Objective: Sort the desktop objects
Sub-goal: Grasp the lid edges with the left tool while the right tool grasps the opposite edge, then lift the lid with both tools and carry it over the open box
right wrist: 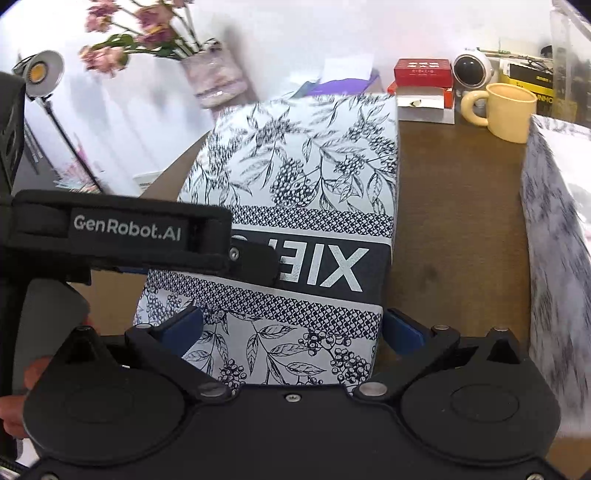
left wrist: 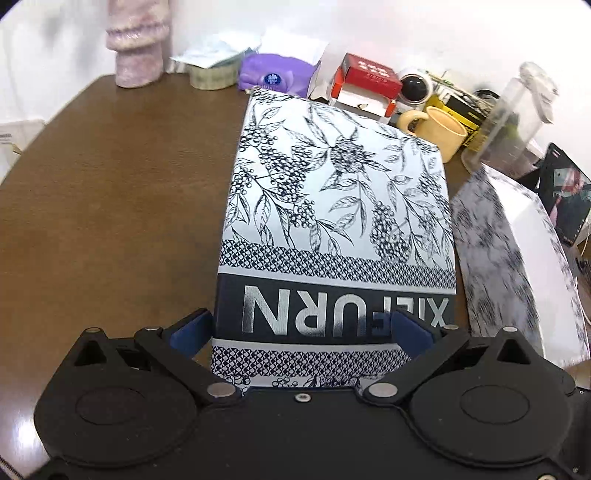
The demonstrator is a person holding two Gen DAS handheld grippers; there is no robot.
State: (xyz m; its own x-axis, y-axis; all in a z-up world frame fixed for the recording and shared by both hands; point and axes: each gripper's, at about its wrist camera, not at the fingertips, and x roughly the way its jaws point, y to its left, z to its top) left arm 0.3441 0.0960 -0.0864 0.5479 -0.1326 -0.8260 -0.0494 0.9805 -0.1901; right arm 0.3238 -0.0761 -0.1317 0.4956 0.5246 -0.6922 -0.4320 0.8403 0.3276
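Between both tongs (left wrist: pixel 312 328) (right wrist: pixel 291 328), box (left wrist: pixel 332 221) reads "XIEFURN".

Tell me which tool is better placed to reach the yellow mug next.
Right, probably. The yellow mug lies beyond bare table ahead of the right tool; from the left tool the patterned box blocks the way.

A brown wooden desk (left wrist: pixel 110 192) stands against a white wall (left wrist: pixel 406 26). A pink textured vase (right wrist: pixel 214 79) holding pink flowers (right wrist: pixel 147 26) sits at its back edge, and a round lamp on a black stand (right wrist: pixel 42 72) glows beyond.
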